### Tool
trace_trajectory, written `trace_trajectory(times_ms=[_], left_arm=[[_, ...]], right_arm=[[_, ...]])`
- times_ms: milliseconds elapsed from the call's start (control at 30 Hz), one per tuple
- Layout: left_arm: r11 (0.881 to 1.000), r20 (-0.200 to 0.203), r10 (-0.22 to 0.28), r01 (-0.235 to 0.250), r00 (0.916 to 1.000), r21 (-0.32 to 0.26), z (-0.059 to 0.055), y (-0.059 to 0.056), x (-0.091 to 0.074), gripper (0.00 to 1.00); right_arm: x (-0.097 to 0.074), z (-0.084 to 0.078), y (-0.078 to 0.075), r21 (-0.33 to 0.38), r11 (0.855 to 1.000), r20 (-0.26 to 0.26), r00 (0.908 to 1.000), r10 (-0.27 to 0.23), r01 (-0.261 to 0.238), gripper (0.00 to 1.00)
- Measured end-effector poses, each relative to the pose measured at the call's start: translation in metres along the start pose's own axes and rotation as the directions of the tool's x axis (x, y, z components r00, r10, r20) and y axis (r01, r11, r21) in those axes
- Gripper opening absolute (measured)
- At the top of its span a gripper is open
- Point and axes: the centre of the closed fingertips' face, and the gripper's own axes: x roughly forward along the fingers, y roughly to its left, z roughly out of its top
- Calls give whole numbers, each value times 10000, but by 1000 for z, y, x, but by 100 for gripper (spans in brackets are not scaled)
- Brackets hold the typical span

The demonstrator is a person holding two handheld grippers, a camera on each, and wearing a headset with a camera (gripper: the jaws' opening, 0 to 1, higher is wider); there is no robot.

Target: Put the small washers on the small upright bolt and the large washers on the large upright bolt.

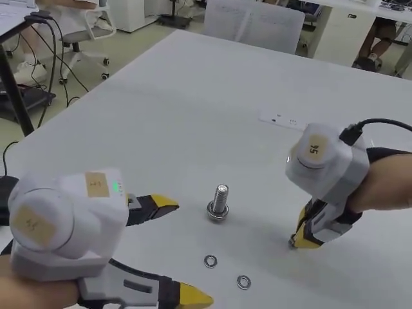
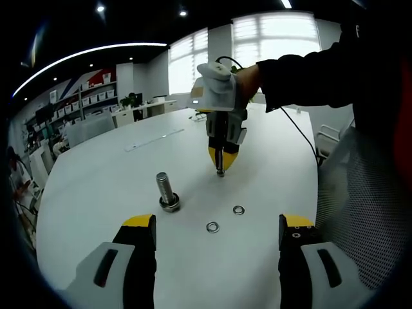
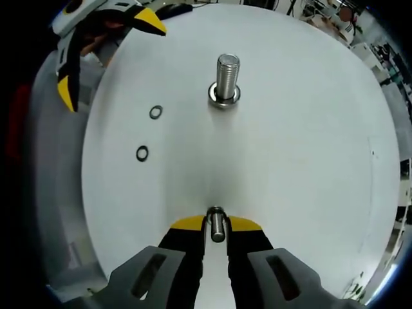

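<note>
Large bolt [image 1: 220, 195] stands upright on the white table [image 1: 193, 96]: bright steel, threaded shank, with a seated washer [image 1: 217, 213] around its foot. I cannot tell whether that is one ring or several.

Two loose washers [image 1: 210, 261] [image 1: 243, 281] lie flat on the table, small, thin and apart from each other.

Right gripper [image 3: 217, 221] points down at the table, jaws narrowed onto a small bolt [image 3: 217, 230]. Only the bolt's top shows between the yellow tips. In the head view it is too small to make out.

Left gripper [image 1: 180, 251] has its jaws spread wide and grips nothing.

The loose washers sit just ahead of the left gripper's gap. The large bolt stands between the two grippers, clear of both and nearer the left one. The right gripper is well apart from the loose washers.
</note>
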Motion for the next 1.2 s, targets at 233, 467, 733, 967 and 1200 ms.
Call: trace_trajectory(times_ms=[233,467,733,967,1200], left_arm=[[10000,-22,19,-19,10000,-43,-1,1,0,77],[10000,-51,4,-5,10000,-70,-2,1,1,77],[10000,-39,2,-3,10000,-79,-2,2,1,77],[10000,-31,-10,10,10000,-69,-1,2,1,77],[10000,-29,-30,30,10000,-41,-1,2,1,77]], right_arm=[[5,-2,1,-7,10000,-34,10000,76,-76,14],[5,-1,2,68,9999,-16,9999,151,-151,14],[5,-1,3,37,9999,-30,9999,137,-137,15],[5,-3,3,64,9999,-46,9999,109,-108,15],[1,-8,2,244,9997,-20,10000,28,-28,17]])
